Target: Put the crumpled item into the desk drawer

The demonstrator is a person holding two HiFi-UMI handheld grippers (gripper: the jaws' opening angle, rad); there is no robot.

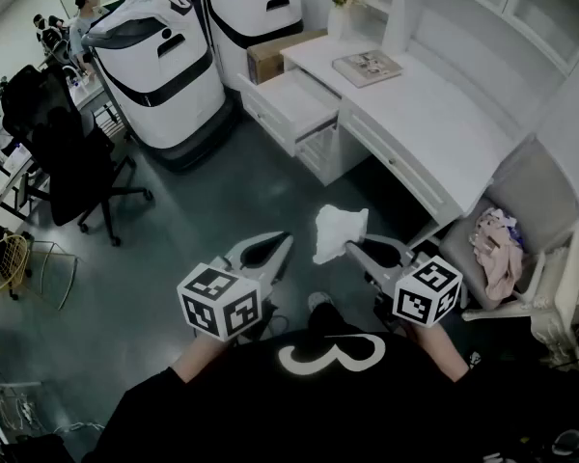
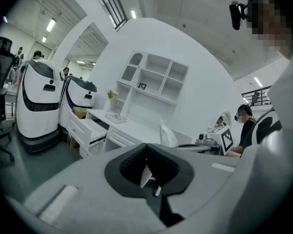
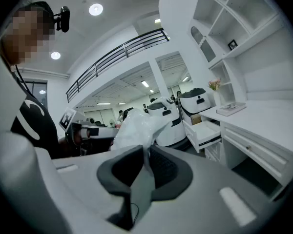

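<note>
Crumpled white item [image 1: 338, 231] hangs in the air above the dark floor [image 1: 222, 191], pinched at its lower edge by the jaws of my right gripper [image 1: 353, 250], well apart from the desk drawer.

Largest ahead of me is the white desk [image 1: 434, 114], set against the right-hand wall. Its surface carries a book [image 1: 367, 67] and, at the far end, a vase of flowers [image 1: 340, 13].

Two bulky white-and-black machines [image 1: 159, 75] stand side by side to the left of the desk. A black office chair [image 1: 77, 162] sits at the left of the room. A grey chair [image 1: 540, 196] at the desk's near end holds pink clothing [image 1: 497, 244].

One desk drawer [image 1: 294, 99] is pulled out, and I can see its white inside.

My left gripper [image 1: 286, 240] is held just beside the right one, its jaws pressed together.
</note>
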